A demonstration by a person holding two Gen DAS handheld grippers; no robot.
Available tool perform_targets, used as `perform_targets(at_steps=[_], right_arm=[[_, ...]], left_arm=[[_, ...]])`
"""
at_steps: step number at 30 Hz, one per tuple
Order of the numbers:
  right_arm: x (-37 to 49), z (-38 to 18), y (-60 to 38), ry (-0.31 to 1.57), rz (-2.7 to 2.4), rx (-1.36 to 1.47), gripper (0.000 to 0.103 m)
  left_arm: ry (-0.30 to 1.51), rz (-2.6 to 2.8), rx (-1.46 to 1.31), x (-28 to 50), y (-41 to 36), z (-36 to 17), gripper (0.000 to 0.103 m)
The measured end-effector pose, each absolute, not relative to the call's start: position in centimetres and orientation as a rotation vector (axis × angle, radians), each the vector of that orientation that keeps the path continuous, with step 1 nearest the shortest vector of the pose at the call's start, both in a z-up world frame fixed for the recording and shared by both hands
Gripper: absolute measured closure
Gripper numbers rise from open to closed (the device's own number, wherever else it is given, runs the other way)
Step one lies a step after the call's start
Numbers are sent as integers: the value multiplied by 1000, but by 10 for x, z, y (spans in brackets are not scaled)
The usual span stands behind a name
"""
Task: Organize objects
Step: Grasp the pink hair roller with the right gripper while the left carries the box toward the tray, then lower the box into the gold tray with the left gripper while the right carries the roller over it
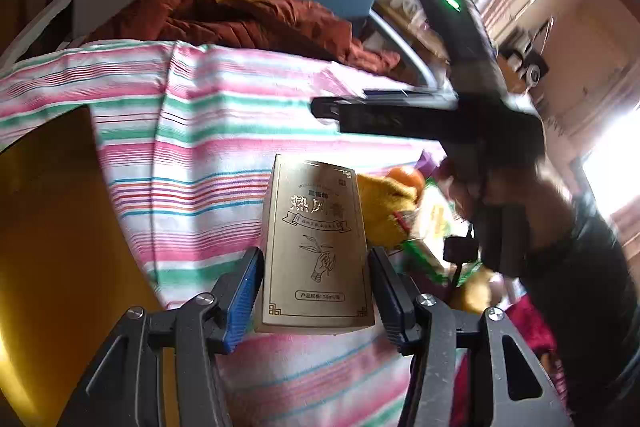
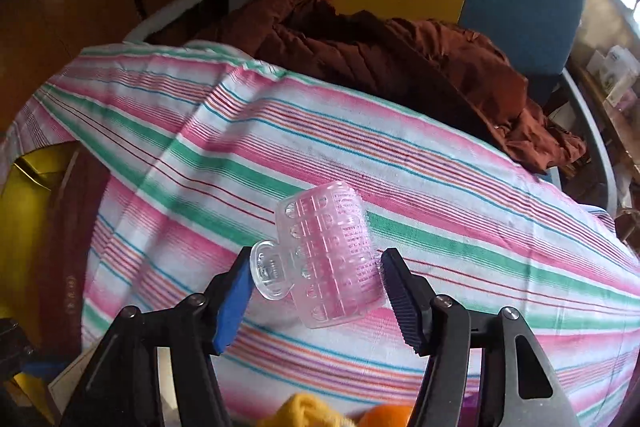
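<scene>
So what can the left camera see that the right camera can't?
Only the left wrist view shows the gold box in the left tool, and the person's arm. Only the right wrist view shows the clear pink plastic piece in the right tool. Both show the striped cloth and the brown jacket.

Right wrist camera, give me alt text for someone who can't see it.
The right gripper closes on a clear pink plastic hair clip above a striped cloth in pink, green and white. A crumpled rust-brown garment lies at the cloth's far edge.
</scene>
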State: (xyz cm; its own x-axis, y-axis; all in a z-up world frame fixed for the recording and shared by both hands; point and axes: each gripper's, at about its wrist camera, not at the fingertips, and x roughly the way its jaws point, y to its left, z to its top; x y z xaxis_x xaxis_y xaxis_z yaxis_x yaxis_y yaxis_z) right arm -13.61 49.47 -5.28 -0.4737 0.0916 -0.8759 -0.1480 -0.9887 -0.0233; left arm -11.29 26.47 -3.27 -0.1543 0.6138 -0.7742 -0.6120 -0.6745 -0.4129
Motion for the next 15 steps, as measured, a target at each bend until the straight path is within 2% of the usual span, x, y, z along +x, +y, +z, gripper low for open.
perform_targets(at_steps=[8,15], right_arm=[[-96,7,449,140,2710,-1357,39],[-75,26,369,127,2851,-1332,39]], left_arm=[[-137,2137,-1237,-113,158,3,49],[-183,2387,-1338,-129,51,-20,48]])
